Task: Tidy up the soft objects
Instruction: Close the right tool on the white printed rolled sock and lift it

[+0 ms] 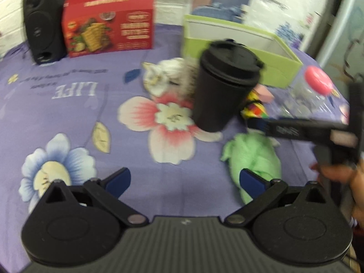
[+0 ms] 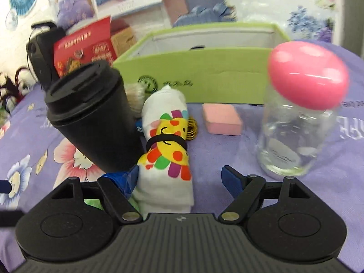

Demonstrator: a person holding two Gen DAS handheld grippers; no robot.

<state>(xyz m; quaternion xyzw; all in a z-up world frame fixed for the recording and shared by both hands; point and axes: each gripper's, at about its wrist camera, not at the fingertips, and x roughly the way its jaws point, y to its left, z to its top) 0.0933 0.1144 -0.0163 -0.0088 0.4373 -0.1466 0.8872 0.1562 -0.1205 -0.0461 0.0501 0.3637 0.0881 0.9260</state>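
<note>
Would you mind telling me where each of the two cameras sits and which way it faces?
Left wrist: on the left gripper, looking down and forward across the flowered bedsheet at the black cup and green cloth; its open fingers, the right gripper and a hand show.
Right wrist: on that right gripper, facing the rolled sock, pink block and jar; its open fingers straddle the sock.
Shared: black cup, rolled sock, pink block, jar, green box, red box.

black cup (image 2: 95, 116) and glass jar (image 2: 295, 125) flanking rolled sock (image 2: 167, 141), open bedspread (image 1: 68, 118) left
</note>
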